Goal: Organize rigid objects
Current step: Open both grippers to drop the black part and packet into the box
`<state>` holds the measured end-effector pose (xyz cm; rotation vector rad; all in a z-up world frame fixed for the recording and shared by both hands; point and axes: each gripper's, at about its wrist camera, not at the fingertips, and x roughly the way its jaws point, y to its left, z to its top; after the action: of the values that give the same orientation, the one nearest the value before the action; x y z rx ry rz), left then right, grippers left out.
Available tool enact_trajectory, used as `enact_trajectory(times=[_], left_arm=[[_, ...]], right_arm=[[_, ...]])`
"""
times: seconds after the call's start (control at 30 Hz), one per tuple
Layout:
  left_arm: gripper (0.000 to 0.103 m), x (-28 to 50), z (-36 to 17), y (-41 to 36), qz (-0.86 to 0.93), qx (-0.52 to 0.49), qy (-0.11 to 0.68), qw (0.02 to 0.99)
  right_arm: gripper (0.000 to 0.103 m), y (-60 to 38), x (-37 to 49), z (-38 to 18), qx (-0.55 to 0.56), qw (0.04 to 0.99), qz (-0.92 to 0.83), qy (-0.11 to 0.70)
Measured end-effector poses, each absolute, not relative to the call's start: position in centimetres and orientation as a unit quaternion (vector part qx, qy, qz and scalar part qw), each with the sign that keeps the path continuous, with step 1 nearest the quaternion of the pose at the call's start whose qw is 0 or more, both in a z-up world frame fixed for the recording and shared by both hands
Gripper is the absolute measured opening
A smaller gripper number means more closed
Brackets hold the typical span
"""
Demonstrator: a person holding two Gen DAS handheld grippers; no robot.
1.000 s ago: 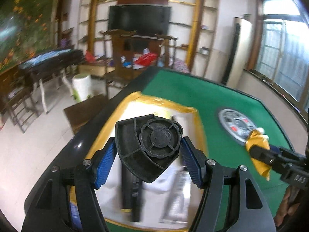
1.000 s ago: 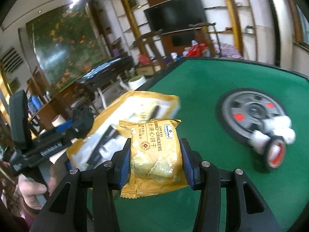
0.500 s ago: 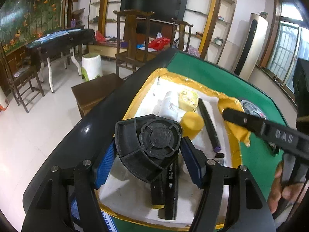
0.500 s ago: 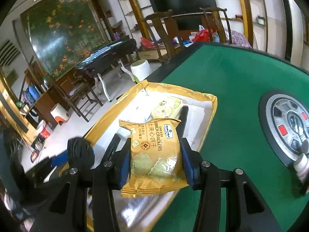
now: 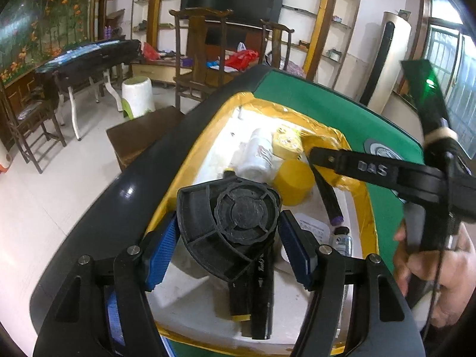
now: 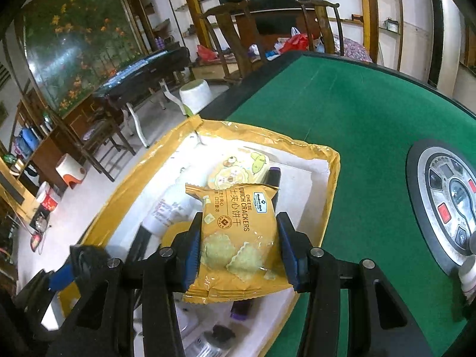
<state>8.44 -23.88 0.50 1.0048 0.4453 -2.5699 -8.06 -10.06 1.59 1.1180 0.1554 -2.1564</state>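
Over the yellow-rimmed tray [image 5: 324, 132], my left gripper [image 5: 229, 232] clamps one black fan-shaped plastic part [image 5: 226, 223], which hides the tray items beneath it. My right gripper [image 6: 238, 253] pinches one yellow cracker packet [image 6: 238, 238] by its sides, above the same tray on the green table [image 6: 357, 119]. Countable inside: one white bottle [image 5: 257, 156], one yellow cup [image 5: 293, 183], two black pens [image 5: 253, 291] (lower ends cut off by my fingers). A second ago the right gripper hung over bare felt; it has since crossed to the tray.
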Motion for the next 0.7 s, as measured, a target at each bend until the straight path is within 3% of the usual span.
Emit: enact_trajectory(times=[0.27,0.5,0.7], left_arm=[[0.067,8.2,0.0,-23.9,-0.903,0.362,0.157,0.172],[0.067,8.1,-0.2,-24.0,-0.901,0.366,0.158,0.168],[0.067,8.1,0.0,-24.2,-0.9,0.368,0.163,0.164]], right_arm=[[0.043,-9.6,-7.9,1.4,0.429,0.342,-0.833,0.064],[0.053,-9.1,-8.1,1.6,0.435,0.354,-0.826,0.057],[0.054,-7.9,-7.9,1.9,0.437,0.368,-0.82,0.033]])
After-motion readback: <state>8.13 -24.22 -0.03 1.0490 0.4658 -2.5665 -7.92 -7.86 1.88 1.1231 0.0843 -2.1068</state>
